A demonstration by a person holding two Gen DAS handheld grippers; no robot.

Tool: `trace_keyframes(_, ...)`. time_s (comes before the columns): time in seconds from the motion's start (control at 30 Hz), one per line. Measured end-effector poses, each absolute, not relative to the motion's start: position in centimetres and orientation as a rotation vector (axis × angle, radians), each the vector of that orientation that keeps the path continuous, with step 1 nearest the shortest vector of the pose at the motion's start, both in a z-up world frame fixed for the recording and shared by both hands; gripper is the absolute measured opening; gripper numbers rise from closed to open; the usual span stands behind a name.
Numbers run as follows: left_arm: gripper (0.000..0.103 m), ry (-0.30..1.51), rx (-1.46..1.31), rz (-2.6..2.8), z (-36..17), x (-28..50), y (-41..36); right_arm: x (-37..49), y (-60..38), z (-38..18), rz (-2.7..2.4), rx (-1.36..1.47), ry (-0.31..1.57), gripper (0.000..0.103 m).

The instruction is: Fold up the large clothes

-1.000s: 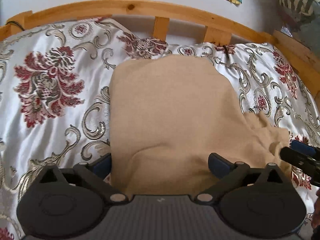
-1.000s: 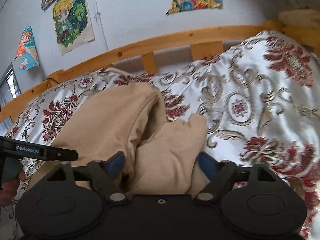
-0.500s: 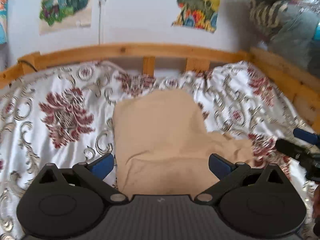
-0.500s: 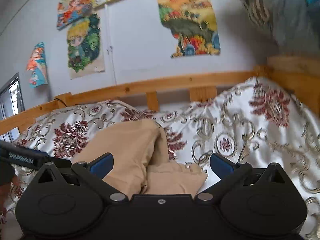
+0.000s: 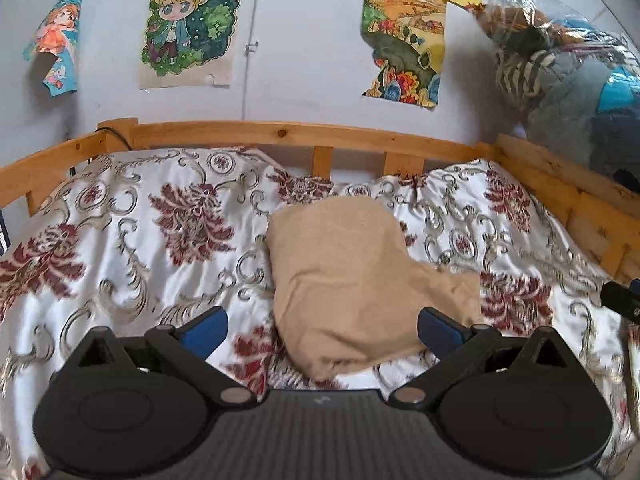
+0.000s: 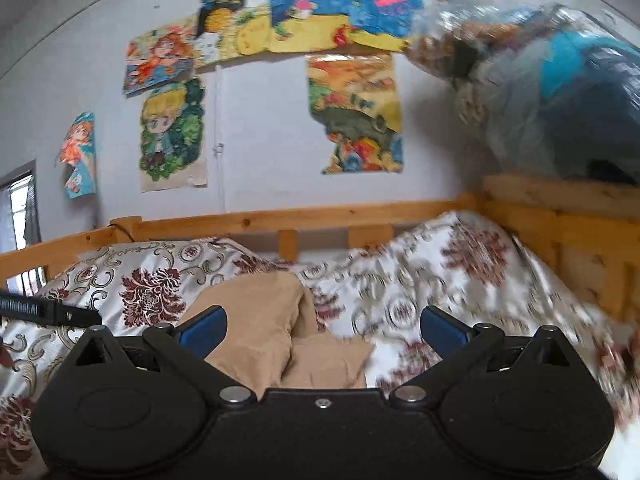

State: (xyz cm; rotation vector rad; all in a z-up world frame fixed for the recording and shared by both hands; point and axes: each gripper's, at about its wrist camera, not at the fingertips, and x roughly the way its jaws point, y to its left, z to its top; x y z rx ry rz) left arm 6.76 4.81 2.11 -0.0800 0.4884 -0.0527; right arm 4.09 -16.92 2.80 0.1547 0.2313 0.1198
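Blue pads on black two-finger left gripper [image 5: 322, 326]: jaws spread wide, nothing between pads, no cloth touched. Same for black right gripper [image 6: 323, 325] w/ blue pads: its jaws have just been opening to full spread, and nothing sits between them.

Task item: tan knit garment [image 5: 352, 280], folded into a soft lumpy bundle, lies near middle of bed on white satin bedspread w/ maroon floral & grey scroll print [image 5: 132, 240]. Bundle is ahead of and below both tools, apart from each. One flap juts out on its right side; near edge looks rounded, not crisp. In right wrist view the bundle [image 6: 260, 320] shows two layers, a smaller fold low at its right.

Beyond: pine bed rail [image 5: 280, 136] along far side, cartoon posters [image 5: 188, 24] on pale wall, clear bag of clothes [image 5: 560, 80] at right.

Judgement: fold appears laid, tools clear of it. To finish well: check the jutting flap, tuck it in line w/ main body, press edges flat. Re-approach low and level; pinch cloth only, not satin beneath. Satin is slippery, so bundle may slide if pushed sideways.
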Motion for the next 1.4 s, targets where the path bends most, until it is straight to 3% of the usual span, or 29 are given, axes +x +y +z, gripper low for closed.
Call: trace_keyframes(1.4,0.102,0.538,-0.1,-0.03,0.3,5.7,5.9,2.5,-16.6,0.4,0.05,0.19,0.318,0.102)
